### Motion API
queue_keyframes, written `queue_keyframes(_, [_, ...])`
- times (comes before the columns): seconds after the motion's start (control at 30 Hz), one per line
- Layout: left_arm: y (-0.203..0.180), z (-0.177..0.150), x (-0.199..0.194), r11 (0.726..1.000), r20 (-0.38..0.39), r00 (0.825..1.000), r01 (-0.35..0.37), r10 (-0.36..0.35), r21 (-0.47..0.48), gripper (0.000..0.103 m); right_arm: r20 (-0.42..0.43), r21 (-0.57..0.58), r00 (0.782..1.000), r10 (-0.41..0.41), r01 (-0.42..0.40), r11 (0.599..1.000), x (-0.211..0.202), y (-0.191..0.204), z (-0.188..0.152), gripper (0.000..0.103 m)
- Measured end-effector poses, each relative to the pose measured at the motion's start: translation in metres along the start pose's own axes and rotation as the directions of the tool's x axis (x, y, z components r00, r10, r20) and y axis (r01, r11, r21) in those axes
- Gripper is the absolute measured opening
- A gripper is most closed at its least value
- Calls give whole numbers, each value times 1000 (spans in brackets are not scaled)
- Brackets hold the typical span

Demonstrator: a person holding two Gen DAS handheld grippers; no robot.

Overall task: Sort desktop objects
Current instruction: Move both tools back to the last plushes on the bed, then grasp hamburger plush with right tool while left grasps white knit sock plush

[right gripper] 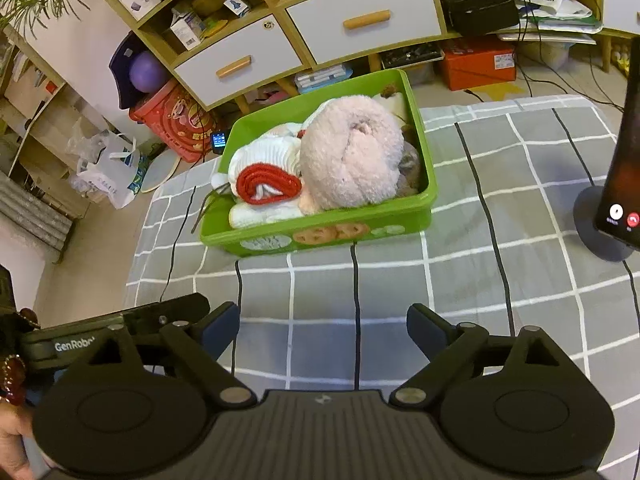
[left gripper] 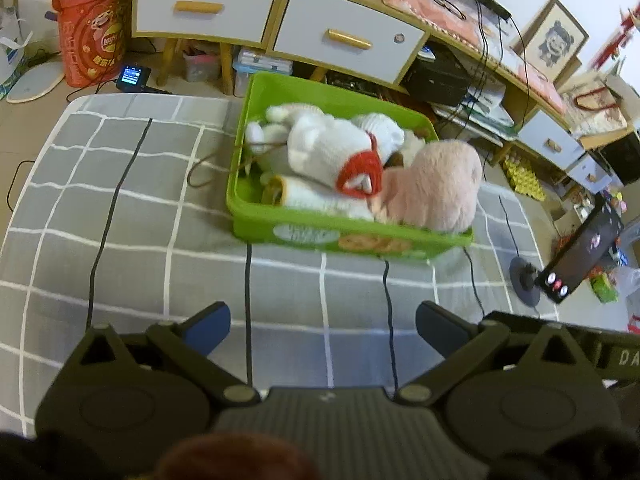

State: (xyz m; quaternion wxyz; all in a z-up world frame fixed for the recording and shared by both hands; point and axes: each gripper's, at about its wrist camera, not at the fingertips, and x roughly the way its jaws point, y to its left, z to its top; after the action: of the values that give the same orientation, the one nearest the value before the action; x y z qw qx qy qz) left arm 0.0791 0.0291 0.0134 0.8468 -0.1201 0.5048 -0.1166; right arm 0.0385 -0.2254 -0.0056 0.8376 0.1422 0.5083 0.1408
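A green plastic box [left gripper: 256, 216] [right gripper: 224, 236] stands on the grey checked cloth. In it lie a pink plush toy [left gripper: 436, 184] [right gripper: 352, 156], a white knitted toy with a red collar [left gripper: 332, 148] [right gripper: 264, 184] and other soft items. My left gripper [left gripper: 323, 326] hovers above the cloth, well short of the box, open with nothing between its fingers. My right gripper [right gripper: 323, 326] is likewise back from the box, open wide and empty. The left gripper's body [right gripper: 100, 336] shows at the lower left of the right wrist view.
A phone [left gripper: 580, 256] [right gripper: 620, 176] on a round-based stand is at the cloth's right edge. Behind the box runs a wooden cabinet with white drawers [left gripper: 352, 36] [right gripper: 360, 16]. A red snack bucket [left gripper: 92, 36] [right gripper: 176, 120] and bags sit on the floor to the left.
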Motion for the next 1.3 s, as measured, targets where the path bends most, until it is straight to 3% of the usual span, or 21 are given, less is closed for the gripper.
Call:
queue_keyframes(0.2, [-5,-25,6,996,-53,998,-13,18,93,102,-75,-18,997,-30,29,999,10,-14,-21,93])
queue_keyframes(0.5, [-8,-63,2,979,-140,990,59,-31,196,102,-173,-81,985,-19,5,997,9,-26,-59,93])
queue_keyframes(0.67, [-9,-82,1,968,-189,978,126,-85,217,102,-207,-157,977,-53,21,987,8,-24,-77,93])
queue_keyframes(1.0, [-30,-104,8,943,-258,961,172,-97,285,102,-240,-224,968,-73,18,974,3,-27,-99,93])
queue_keyframes(1.3, [-37,-111,19,926,-256,966,123,-29,358,102,-254,-253,963,-94,27,967,4,-34,-108,93])
